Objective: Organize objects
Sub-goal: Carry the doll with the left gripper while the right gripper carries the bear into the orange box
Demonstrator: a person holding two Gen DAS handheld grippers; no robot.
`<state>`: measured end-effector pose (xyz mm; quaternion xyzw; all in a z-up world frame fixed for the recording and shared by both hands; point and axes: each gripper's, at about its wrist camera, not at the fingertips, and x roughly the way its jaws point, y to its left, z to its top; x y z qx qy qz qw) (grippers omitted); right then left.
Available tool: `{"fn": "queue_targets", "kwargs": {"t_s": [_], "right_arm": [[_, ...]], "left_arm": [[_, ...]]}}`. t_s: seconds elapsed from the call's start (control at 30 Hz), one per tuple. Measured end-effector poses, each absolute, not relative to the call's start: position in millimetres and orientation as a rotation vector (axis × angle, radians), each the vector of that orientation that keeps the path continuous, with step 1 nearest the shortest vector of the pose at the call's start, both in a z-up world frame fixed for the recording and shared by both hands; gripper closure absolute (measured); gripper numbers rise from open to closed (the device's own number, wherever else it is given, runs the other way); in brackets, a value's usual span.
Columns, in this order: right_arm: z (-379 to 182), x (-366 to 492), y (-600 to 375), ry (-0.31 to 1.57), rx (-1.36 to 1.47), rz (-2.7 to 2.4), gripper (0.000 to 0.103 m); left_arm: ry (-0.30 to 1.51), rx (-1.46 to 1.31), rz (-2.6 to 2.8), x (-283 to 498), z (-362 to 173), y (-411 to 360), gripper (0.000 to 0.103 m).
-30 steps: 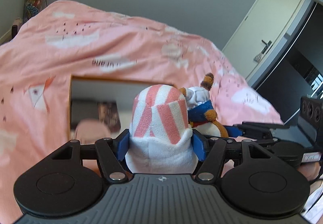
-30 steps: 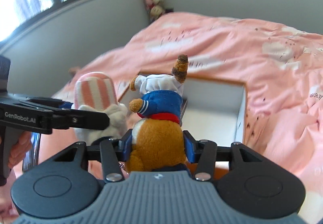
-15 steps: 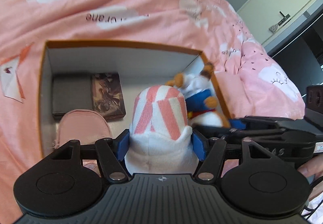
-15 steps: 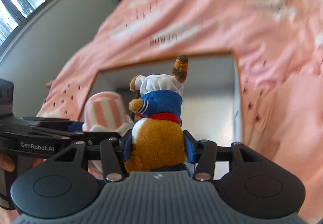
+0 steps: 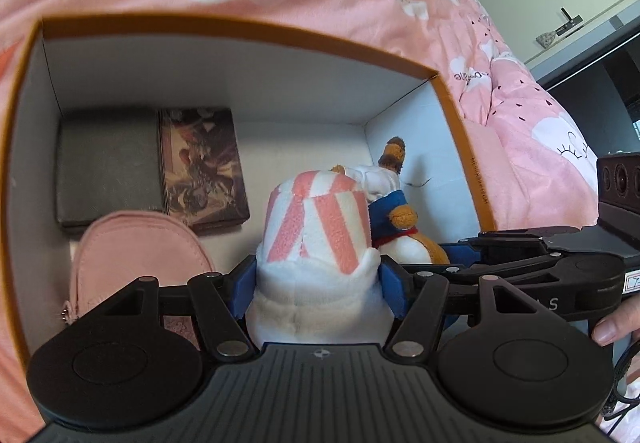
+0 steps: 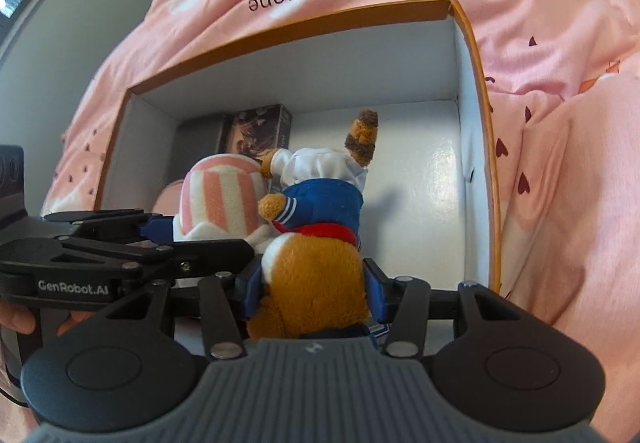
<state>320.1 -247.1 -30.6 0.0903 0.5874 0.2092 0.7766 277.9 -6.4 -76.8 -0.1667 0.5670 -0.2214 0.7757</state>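
1. The left gripper pinches a pink-striped plush toy over the box.
2. The right gripper squeezes a fox plush (blue jacket) just right of it.

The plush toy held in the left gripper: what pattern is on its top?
Pink and white stripes on the plush toy, clearest in the left wrist view.

Both toys are lower now, down inside the box. The striped toy and the fox sit closer together.
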Motion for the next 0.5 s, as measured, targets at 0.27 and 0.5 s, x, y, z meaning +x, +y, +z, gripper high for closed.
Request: {"fn": "queue_targets", "kwargs": {"t_s": [0.27, 0.5], "right_arm": [[-52, 323, -230, 1.321, 0.132, 0.498, 0.050], [-58, 322, -226, 1.318, 0.083, 0.503, 0.047]], "left_arm": [[1.210, -0.297, -0.469, 269, -76, 3, 0.018], [1.123, -0.236, -0.479, 260, -49, 5, 0.043]]}}
